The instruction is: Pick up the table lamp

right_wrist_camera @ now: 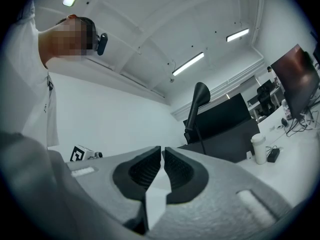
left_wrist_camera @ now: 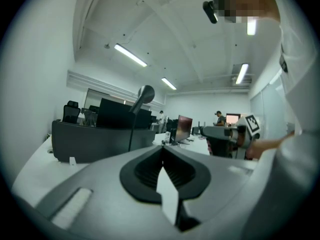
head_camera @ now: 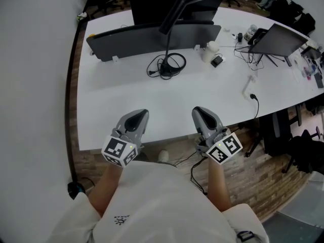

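A black table lamp (head_camera: 172, 14) stands on the white desk (head_camera: 126, 97), its round base (head_camera: 166, 71) ringed by its coiled cord, its arm leaning up and back. The lamp (left_wrist_camera: 140, 104) rises ahead in the left gripper view, and the lamp (right_wrist_camera: 197, 106) also shows in the right gripper view. My left gripper (head_camera: 137, 116) and right gripper (head_camera: 198, 112) hover side by side over the desk's near edge, well short of the lamp. Both are shut with nothing between the jaws. The left gripper (left_wrist_camera: 162, 151) and right gripper (right_wrist_camera: 162, 151) fill the lower part of their own views.
A dark low partition (head_camera: 152, 37) with monitors behind it crosses the back of the desk. A white cup (head_camera: 209, 51) and small black device (head_camera: 217, 61) sit right of the lamp. A laptop (head_camera: 276, 40), cables and a white power strip (head_camera: 248, 85) lie at the right. A wall runs along the left.
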Action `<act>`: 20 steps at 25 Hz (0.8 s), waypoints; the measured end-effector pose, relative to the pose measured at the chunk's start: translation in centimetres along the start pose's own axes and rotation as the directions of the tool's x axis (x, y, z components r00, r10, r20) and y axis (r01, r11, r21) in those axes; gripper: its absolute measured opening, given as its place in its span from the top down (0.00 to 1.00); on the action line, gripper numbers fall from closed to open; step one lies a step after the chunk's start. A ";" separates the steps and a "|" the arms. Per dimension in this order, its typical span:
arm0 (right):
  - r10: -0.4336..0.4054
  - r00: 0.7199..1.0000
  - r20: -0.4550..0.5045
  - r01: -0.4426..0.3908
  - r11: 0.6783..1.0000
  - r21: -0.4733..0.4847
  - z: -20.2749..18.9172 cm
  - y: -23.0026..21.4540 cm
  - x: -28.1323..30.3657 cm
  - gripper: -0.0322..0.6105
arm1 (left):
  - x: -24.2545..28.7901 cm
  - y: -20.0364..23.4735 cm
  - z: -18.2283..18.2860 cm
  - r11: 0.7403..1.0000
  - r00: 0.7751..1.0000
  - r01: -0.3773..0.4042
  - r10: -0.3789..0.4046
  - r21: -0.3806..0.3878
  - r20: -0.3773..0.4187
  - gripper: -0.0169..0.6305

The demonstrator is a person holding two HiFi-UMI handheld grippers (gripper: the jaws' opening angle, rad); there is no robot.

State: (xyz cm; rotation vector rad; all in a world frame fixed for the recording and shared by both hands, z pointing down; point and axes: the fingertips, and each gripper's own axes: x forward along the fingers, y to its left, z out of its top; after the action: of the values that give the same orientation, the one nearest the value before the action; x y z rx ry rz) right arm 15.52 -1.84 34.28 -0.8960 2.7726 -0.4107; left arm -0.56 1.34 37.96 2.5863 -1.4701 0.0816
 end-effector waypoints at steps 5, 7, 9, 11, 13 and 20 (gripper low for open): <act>0.005 1.000 -0.007 -0.005 1.000 0.018 -0.5 -0.6 0.5 0.91 | 1.0 0.9 -0.2 1.000 1.000 0.010 -0.010 0.001 -0.017 0.98; 0.002 1.000 -0.009 -0.002 1.000 0.021 -0.6 -0.6 0.7 0.91 | 1.4 1.5 0.0 1.000 1.000 0.019 -0.019 0.003 -0.014 0.98; -0.005 1.000 -0.012 0.006 1.000 0.021 -0.9 -0.7 0.8 0.91 | 1.9 2.2 0.0 1.000 0.999 0.031 -0.031 0.002 -0.010 0.98; -0.016 1.000 -0.014 0.017 1.000 0.021 -1.1 -1.0 0.9 0.91 | 2.5 2.7 0.1 0.999 0.999 0.048 -0.048 -0.001 -0.009 0.98; -0.025 1.000 -0.009 0.026 0.999 0.022 -1.1 -1.0 1.1 0.91 | 3.1 3.2 0.2 0.998 0.998 0.067 -0.067 0.009 -0.015 0.98; -0.068 0.998 -0.007 0.068 0.998 -0.010 -0.8 -1.8 3.4 0.91 | 5.3 6.2 0.0 0.993 0.993 0.114 -0.114 0.006 -0.029 0.98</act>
State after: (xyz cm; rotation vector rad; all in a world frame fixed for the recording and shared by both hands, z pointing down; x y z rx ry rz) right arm 13.58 -5.13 35.31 -0.9951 2.7595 -0.4130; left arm -3.12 -6.24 39.38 2.6575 -1.3119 0.1092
